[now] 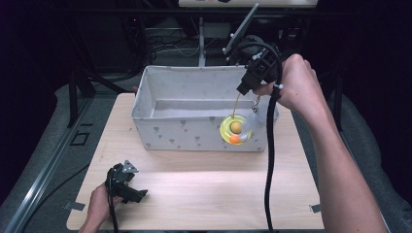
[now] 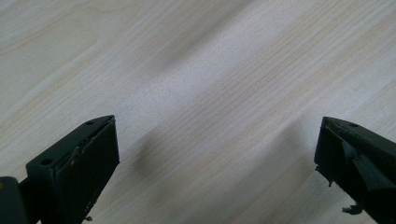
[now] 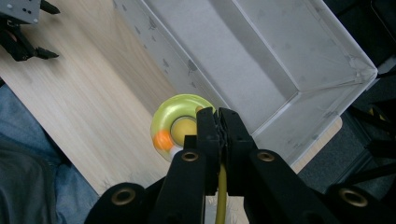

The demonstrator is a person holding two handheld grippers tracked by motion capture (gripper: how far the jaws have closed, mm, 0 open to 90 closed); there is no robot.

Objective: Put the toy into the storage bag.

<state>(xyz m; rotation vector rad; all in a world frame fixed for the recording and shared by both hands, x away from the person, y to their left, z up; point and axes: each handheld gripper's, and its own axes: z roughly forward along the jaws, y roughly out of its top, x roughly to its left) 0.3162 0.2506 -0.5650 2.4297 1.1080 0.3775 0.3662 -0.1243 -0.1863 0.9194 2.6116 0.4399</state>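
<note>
A translucent yellow-green plastic ring toy (image 1: 236, 129) hangs from a thin yellow cord (image 1: 236, 104), clear of the pale wooden surface (image 1: 194, 184). It is shaped like a small doughnut with a yellow ball in its middle and an orange ball on its rim. In the high view it dangles in front of the near wall of the white fabric storage box (image 1: 160, 128), toward the box's right end. In the right gripper view the ring toy (image 3: 180, 126) appears from above, lying flat, beside the outer face of the box (image 3: 299, 56) wall and above the surface (image 3: 79, 107), the orange ball on its left side.
</note>
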